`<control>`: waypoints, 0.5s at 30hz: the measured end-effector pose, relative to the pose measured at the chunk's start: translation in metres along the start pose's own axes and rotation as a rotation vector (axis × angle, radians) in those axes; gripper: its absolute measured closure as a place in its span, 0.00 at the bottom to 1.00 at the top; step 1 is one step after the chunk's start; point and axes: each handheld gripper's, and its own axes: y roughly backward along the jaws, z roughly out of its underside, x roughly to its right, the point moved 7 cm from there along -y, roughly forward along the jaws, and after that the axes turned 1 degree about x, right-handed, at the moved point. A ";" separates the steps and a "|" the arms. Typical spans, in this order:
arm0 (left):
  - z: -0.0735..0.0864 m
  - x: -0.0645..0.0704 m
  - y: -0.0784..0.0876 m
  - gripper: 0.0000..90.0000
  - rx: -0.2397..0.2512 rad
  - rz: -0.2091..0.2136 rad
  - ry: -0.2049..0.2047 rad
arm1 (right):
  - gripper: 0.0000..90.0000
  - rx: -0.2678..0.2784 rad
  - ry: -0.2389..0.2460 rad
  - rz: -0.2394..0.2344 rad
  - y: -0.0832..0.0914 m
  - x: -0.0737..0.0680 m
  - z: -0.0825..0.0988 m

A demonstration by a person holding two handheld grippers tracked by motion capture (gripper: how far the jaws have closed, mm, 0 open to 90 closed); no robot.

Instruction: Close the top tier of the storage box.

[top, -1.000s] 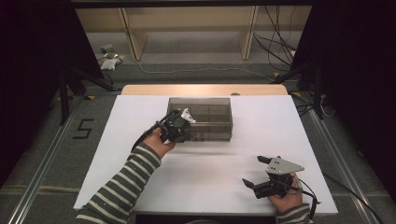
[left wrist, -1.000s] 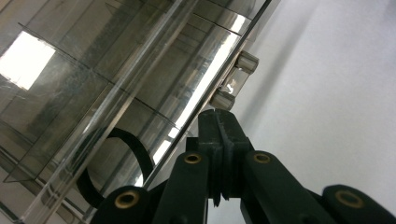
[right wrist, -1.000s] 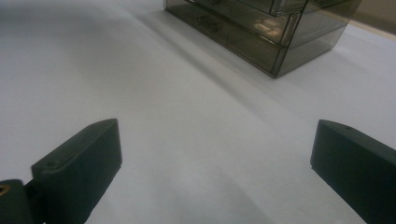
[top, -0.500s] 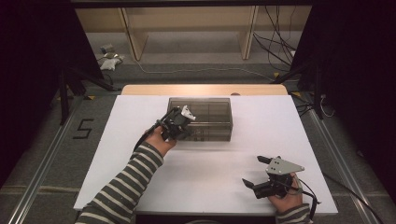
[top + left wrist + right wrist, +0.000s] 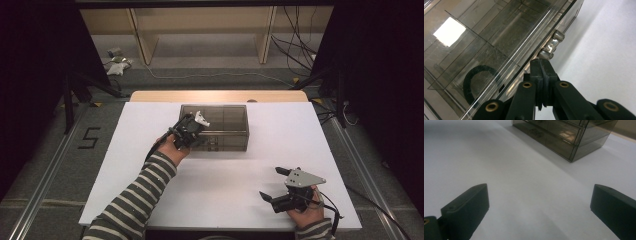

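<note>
Where smoked walls blur it, box [image 5: 499, 42] contents stay unclear.

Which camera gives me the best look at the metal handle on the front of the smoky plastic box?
The left gripper view: the metal handle sits close up, just beyond the shut left gripper, at the box front edge. In the high view the left gripper crowds that spot; in the right gripper view the handles are small and dim.
</note>
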 end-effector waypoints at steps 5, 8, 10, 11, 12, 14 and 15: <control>0.000 -0.002 -0.002 0.99 0.002 -0.009 0.009 | 0.03 0.001 0.001 0.001 0.000 0.000 0.000; 0.000 -0.002 -0.003 0.99 0.007 -0.015 0.018 | 0.03 0.002 0.003 0.001 0.000 0.000 0.000; -0.001 -0.003 -0.004 0.99 0.010 -0.017 0.021 | 0.03 0.002 0.003 0.001 0.000 0.000 0.000; -0.001 -0.003 -0.004 0.99 0.011 -0.016 0.019 | 0.03 0.002 0.003 0.000 0.000 0.000 0.000; -0.001 -0.003 -0.004 0.99 0.009 -0.018 0.015 | 0.03 0.002 0.003 0.000 0.000 0.000 0.000; -0.001 -0.003 -0.005 0.99 0.006 -0.022 0.007 | 0.03 0.002 0.003 0.000 0.000 0.000 0.000; -0.001 -0.003 -0.005 0.99 0.007 -0.022 0.010 | 0.03 0.002 0.003 -0.001 0.000 0.000 0.000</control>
